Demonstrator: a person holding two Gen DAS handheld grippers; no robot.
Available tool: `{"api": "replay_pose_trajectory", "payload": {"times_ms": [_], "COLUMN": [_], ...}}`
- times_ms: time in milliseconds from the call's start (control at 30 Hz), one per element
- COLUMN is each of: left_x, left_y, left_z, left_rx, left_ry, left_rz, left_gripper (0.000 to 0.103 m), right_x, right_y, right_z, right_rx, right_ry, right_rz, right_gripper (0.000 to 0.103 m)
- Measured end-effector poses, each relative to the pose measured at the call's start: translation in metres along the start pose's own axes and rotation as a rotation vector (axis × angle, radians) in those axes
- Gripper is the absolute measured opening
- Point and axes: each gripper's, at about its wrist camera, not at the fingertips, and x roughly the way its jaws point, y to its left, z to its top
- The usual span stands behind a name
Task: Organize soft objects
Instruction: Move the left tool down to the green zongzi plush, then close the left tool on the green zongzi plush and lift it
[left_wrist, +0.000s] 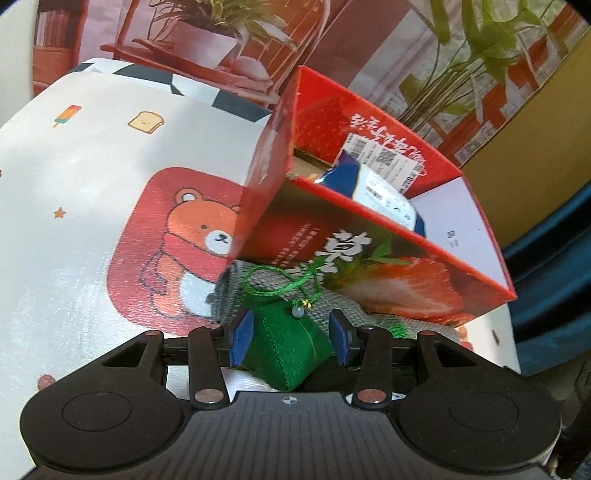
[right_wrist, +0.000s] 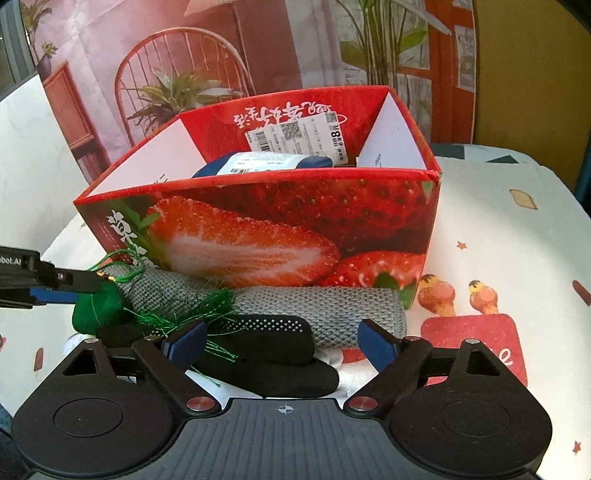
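Note:
A green felt pouch (left_wrist: 288, 356) with a bead and a green cord sits between the blue pads of my left gripper (left_wrist: 291, 338), which is shut on it. In the right wrist view the same pouch (right_wrist: 94, 308) hangs at the left gripper's fingers (right_wrist: 70, 280), with its tassel trailing over a rolled grey knitted cloth (right_wrist: 317, 306). That cloth (left_wrist: 229, 291) lies against the front of a red strawberry box (right_wrist: 258, 229). My right gripper (right_wrist: 280, 345) stands wide open around a black dotted sock (right_wrist: 273, 326) that lies on the table, with the pads clear of it.
The strawberry box (left_wrist: 373, 266) is open-topped and holds a blue package with a white label (right_wrist: 266, 164). A white tablecloth with bears and sweets (left_wrist: 92, 184) covers the table. A printed backdrop of chairs and plants (right_wrist: 177, 74) stands close behind the box.

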Motion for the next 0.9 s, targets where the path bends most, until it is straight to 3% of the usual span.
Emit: {"api": "replay_pose_trajectory", "payload": {"times_ms": [133, 300, 633, 767, 900], "left_x": [-0.002, 0.004, 0.006, 0.012, 0.000], "left_y": [-0.012, -0.028, -0.040, -0.040, -0.032], "left_z": [0.001, -0.001, -0.006, -0.011, -0.007], "left_rx": [0.022, 0.084, 0.105, 0.115, 0.104], "left_ry": [-0.006, -0.006, 0.022, 0.044, 0.001], "left_rz": [-0.034, -0.020, -0.129, -0.132, -0.131], "left_gripper": [0.046, 0.046, 0.046, 0.046, 0.046], "right_x": [0.001, 0.001, 0.001, 0.000, 0.000], "right_y": [0.004, 0.006, 0.016, 0.020, 0.021], "right_z": [-0.001, -0.001, -0.002, -0.003, -0.003], "right_rx": [-0.012, -0.021, -0.051, -0.061, -0.067], "right_ry": [0.002, 0.006, 0.006, 0.007, 0.006], "right_rz": [0.010, 0.018, 0.039, 0.041, 0.040], "right_gripper": [0.087, 0.087, 0.087, 0.087, 0.087]}}
